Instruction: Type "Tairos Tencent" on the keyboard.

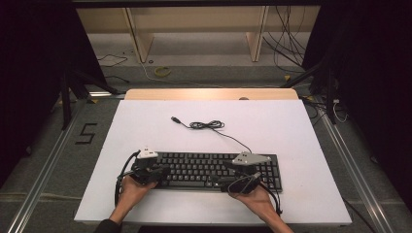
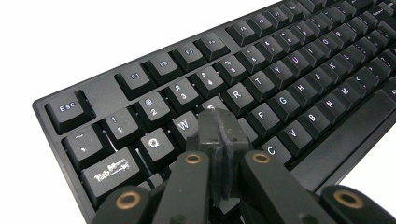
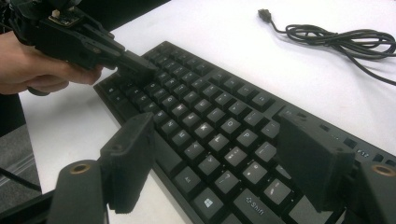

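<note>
The left gripper (image 2: 219, 128) is seen with its jaws pressed flat together, nothing between them, its tip set down among the letter keys in the lower centre of the left gripper view, around the W, E and S keys; whether a key is actually being pushed down cannot be told. The right gripper (image 3: 215, 163) is held with its jaws spread wide, at the bottom of its own view, over the right-hand letter keys and the Shift key, and no key is touched by it. A wrong key could easily be caught from here: the closed tip is broader than a single keycap, so two neighbours may be pressed at once if it is brought down off-centre. The keyboard (image 1: 214, 170) could also be shoved across the smooth white table (image 1: 301, 145) if the push comes at a slant, since it is not being held down by the open gripper. The loose cable (image 1: 209, 125), coiled near the middle of the high view with its plug lying free towards the upper left, could be dragged along by such a slide. The keyboard is shown as a black, full-size board with white legends, lying flat in the lower middle of the high view, square to the table's near edge.
</note>
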`<state>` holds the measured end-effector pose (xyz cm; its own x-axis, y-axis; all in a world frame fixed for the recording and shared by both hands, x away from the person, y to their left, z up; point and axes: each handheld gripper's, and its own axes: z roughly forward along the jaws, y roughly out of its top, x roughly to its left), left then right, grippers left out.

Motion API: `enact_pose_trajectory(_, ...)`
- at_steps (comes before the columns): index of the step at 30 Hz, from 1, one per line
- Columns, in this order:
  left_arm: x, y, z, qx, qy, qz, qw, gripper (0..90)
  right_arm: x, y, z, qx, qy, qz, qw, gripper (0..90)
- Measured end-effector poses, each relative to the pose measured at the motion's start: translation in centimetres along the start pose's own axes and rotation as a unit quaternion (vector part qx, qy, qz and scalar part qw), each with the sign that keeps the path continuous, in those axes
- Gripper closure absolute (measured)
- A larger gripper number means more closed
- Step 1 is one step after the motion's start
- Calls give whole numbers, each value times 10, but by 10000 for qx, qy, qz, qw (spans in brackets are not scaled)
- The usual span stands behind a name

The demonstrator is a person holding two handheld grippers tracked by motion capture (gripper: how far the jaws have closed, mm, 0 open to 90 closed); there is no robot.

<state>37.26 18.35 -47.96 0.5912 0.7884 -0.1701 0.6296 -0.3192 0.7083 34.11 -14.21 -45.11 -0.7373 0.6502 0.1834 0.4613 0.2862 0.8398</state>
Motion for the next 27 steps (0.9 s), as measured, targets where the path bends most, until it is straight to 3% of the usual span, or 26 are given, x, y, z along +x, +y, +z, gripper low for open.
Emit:
enact_pose_trajectory(5, -1, 0, -2, -54, 4, -13, 10000, 889, 0, 0, 0, -12, -5, 0, 10000, 291)
enact_pose_trajectory(13, -3, 3, -13, -359, -110, -50, 9993, 794, -1, 0, 0, -28, -15, 3, 10000, 289)
enact_pose_trajectory(19, -2, 2, -21, -563, -248, -119, 9980, 695, 1, 1, 2, -6, 9, -11, 10000, 290)
enact_pose_trajectory(23, -2, 2, -23, -643, -270, -153, 9974, 581, 3, 1, 4, -1, 34, -29, 10000, 290)
enact_pose_trajectory(27, -2, 0, -27, -832, -382, -195, 9956, 532, 6, 2, 7, 14, 74, -36, 10000, 291)
